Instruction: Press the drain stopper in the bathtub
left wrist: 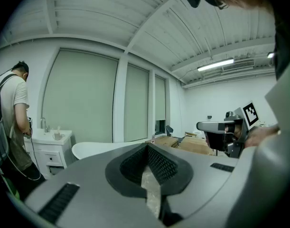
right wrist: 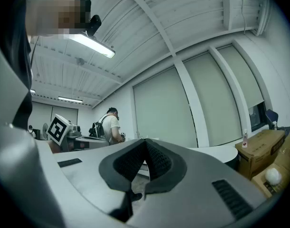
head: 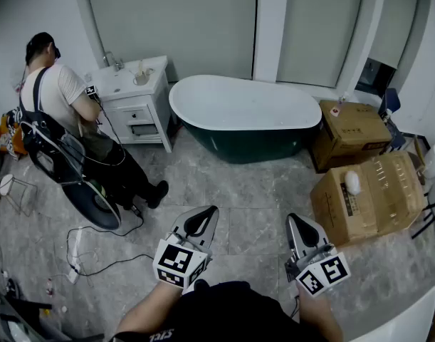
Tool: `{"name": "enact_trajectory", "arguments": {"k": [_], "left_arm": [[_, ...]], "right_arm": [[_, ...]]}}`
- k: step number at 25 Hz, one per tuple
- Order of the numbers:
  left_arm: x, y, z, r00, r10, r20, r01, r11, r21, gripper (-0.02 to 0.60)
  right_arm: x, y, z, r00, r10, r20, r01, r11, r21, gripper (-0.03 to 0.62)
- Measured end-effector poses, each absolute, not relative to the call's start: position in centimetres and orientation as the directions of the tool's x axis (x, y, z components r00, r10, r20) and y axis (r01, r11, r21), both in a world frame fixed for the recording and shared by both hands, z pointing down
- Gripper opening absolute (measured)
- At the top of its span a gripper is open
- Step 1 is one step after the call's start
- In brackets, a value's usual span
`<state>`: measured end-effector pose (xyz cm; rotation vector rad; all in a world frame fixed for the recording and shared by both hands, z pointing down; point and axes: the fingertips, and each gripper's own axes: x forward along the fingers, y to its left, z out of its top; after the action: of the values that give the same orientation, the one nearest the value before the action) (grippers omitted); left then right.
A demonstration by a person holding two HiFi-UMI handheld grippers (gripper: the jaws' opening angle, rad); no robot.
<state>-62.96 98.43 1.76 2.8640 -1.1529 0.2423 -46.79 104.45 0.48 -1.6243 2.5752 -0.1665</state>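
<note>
though far from bathtub (head: 245,104) — jaws together

Cardboard box (head: 367,194), white vanity (head: 134,100), person (head: 58,91)

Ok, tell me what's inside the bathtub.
The bathtub shows only bare white interior; no drain stopper is visible, and its near rim hides part of the bottom.

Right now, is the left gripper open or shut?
Shut: the left gripper has its jaws meeting at the tips, with nothing between them.
</note>
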Motion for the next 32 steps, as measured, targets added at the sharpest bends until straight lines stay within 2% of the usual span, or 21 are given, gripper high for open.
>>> {"name": "enact_trajectory", "arguments": {"k": [20,32], "left_arm": [[-56.5,101.5,2.2,0.727,-0.667,0.163,-0.673,-0.739,-0.018,0.014],[-52.2,96.5,4.7,0.766,-0.617,0.180,-0.633,-0.773,0.042,0.014]], "right_arm": [[-39.8,107.9,1.4,-0.394,-0.918,-0.051,-0.896,0.395,-0.204,0.012],[-36.9,104.1,4.0,-0.367,-0.929,0.038,-0.903,0.347,-0.255,0.014]]}}
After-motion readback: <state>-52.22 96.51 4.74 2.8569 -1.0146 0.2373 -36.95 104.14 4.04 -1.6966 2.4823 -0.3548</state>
